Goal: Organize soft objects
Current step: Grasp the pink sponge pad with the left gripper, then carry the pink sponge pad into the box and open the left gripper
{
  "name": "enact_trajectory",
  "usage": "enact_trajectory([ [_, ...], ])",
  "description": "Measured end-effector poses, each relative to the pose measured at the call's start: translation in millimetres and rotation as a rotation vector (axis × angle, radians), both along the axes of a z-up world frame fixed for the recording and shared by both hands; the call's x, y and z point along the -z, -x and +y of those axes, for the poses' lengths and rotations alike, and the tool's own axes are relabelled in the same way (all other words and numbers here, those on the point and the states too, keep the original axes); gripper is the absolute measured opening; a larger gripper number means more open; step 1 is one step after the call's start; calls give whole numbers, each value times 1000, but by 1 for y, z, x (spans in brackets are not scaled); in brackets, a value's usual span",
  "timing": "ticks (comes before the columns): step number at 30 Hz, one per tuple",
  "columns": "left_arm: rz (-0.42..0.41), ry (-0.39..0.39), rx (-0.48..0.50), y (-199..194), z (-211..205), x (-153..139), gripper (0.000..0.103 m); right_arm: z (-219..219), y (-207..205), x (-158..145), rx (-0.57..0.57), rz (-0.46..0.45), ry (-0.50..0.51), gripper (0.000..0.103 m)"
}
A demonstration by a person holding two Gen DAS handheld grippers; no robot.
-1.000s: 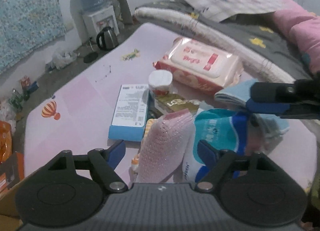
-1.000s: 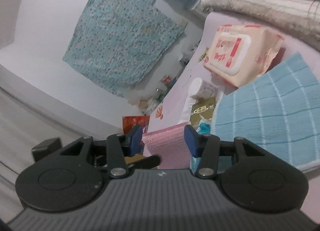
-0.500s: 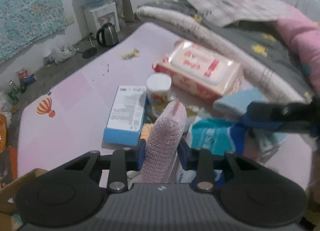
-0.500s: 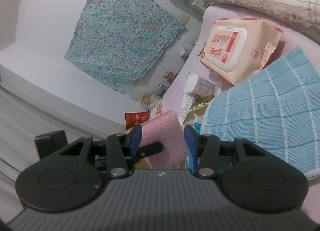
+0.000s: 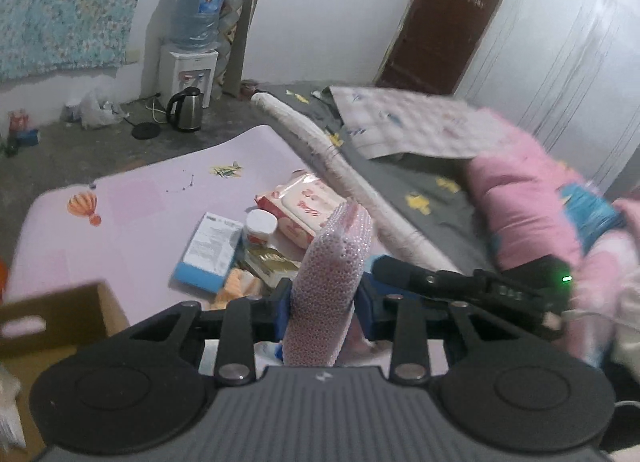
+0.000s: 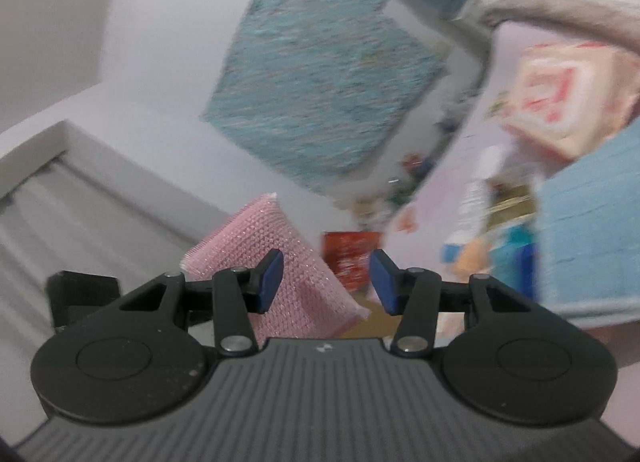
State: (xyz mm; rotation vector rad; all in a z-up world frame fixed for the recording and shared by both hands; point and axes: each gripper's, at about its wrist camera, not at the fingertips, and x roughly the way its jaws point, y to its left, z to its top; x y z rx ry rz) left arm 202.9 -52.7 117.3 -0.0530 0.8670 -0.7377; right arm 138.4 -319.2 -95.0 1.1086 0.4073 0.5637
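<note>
Left wrist view: left gripper (image 5: pixel 322 304) is clamped on a pink mesh sponge (image 5: pixel 332 278), which stands upright between the blue pads and is carried clear of the pink mat (image 5: pixel 152 197).
Left jaw note: the jaws have just been closing; the sponge is now squeezed between them.
Right wrist view: right gripper (image 6: pixel 326 276) stands part open with nothing between its pads; picture is blurred.
Sponge seen from right: pink mesh sponge (image 6: pixel 272 258) sits ahead and left of the right gripper's left pad, apart from it.
Step in hand: pick is made, by my reading; the sponge is being carried toward a place to sort it.
Container: cardboard box (image 5: pixel 60 326) lies low and left of the left gripper; its contents cannot be made out.
Left behind on mat: wipes pack (image 5: pixel 304 207), white jar (image 5: pixel 261 225), blue-edged box (image 5: pixel 208 252), all ahead of the left gripper beyond the sponge.
Blue cloth (image 6: pixel 592 221): right of the right gripper, hanging flat; what holds it is not visible.
Next move, judgement: swing left and down over the box, then open the jaws. The sponge is soft, so a light grip suffices.
</note>
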Motion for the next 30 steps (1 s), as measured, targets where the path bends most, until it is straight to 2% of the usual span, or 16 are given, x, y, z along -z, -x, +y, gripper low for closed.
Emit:
enact_trajectory([
  [2,24,50,-16,12,21,-4,34,14,2,-7,-54,-35,-27,48],
  [7,39,115,-101,39,78,-5,34,58,1,-21,-204,-64,-78,47],
  [10,32,138,-174,48,113,-4,33,91,-6,-32,-282,-48,-31,45],
  [15,72,193,-292,48,171,9,32,143,-26,-37,-400,21,20,39],
  [19,129,230,-369,32,207,33,32,179,-42,-35,-446,101,57,37],
  [22,185,265,-410,15,232,57,32,199,-55,-33,-449,149,126,37],
  [28,292,362,-464,-31,272,111,31,239,-84,-26,-424,196,304,37],
  [30,308,341,-501,-47,277,131,31,242,-89,-28,-399,188,346,37],
])
